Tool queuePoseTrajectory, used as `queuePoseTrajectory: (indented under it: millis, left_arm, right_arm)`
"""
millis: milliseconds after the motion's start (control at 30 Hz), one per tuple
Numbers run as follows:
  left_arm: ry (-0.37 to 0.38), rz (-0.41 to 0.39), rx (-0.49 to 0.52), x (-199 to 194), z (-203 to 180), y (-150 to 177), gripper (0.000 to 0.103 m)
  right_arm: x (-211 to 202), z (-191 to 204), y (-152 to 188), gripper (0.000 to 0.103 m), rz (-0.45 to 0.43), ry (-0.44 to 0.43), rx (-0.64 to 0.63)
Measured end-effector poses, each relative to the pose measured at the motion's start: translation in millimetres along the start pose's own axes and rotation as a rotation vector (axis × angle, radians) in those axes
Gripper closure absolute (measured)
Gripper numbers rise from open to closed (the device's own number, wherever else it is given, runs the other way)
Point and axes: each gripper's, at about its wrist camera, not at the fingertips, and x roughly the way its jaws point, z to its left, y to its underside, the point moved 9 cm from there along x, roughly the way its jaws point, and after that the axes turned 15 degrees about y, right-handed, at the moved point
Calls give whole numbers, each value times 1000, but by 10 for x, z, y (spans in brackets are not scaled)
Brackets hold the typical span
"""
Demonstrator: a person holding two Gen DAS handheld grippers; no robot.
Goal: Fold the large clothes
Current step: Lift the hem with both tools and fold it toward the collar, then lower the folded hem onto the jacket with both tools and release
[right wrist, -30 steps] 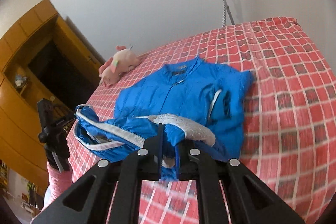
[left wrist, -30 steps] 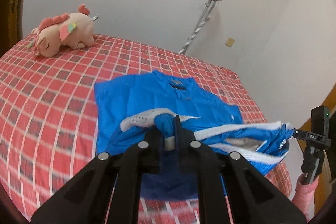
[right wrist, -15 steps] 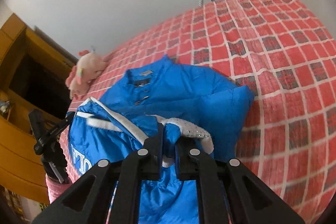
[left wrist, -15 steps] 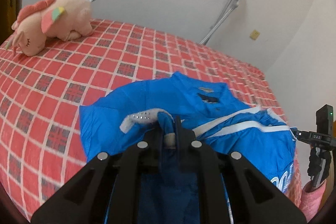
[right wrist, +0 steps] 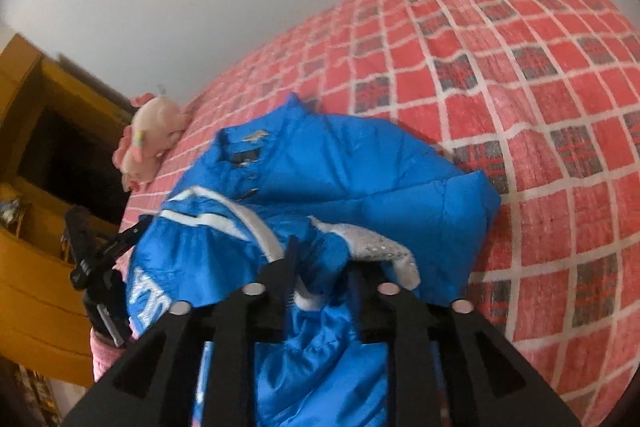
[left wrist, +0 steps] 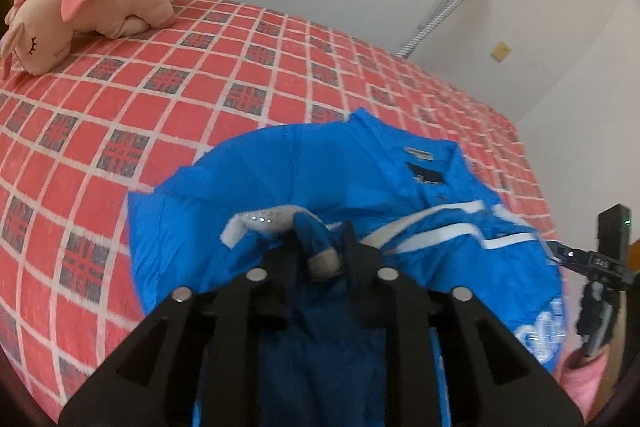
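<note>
Blue jacket [left wrist: 320,179] lies on the red checked bed [left wrist: 160,99], lower half folded up over the chest. Collar points toward 1 o'clock in the left wrist view, 11 o'clock in the right; long axis runs from collar back toward the cameras. Left tongs [left wrist: 320,247]: jaws have just been opening, now a narrow gap, with the grey-white hem [left wrist: 256,223] loose between them. Right tongs [right wrist: 320,259]: jaws likewise just opening, moderately apart, hem fabric between, no longer pinched. Pink plush toy [left wrist: 84,3] sits at 10 o'clock, well apart from the jacket.
</note>
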Motion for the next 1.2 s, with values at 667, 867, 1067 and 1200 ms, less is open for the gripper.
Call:
queuePoseTrajectory:
  millis: [667,867,1067,1200]
  left_arm:
    - [-151,-73,197,-452,-110,565,97]
    - [-134,-218,228,-652,-345,103,97]
    - [-231,-226,256,-323,-174,-248,97]
    - [-288,-114,195,101,242,-181,94]
  right_arm:
    - [-172,65,347,96,-124,288,-205]
    - [-499,75,-151,97,-225,227,-113]
    - [-123,-121,-522,97,-205,270,-41]
    - [417,-372,-493,96,-127,298,5]
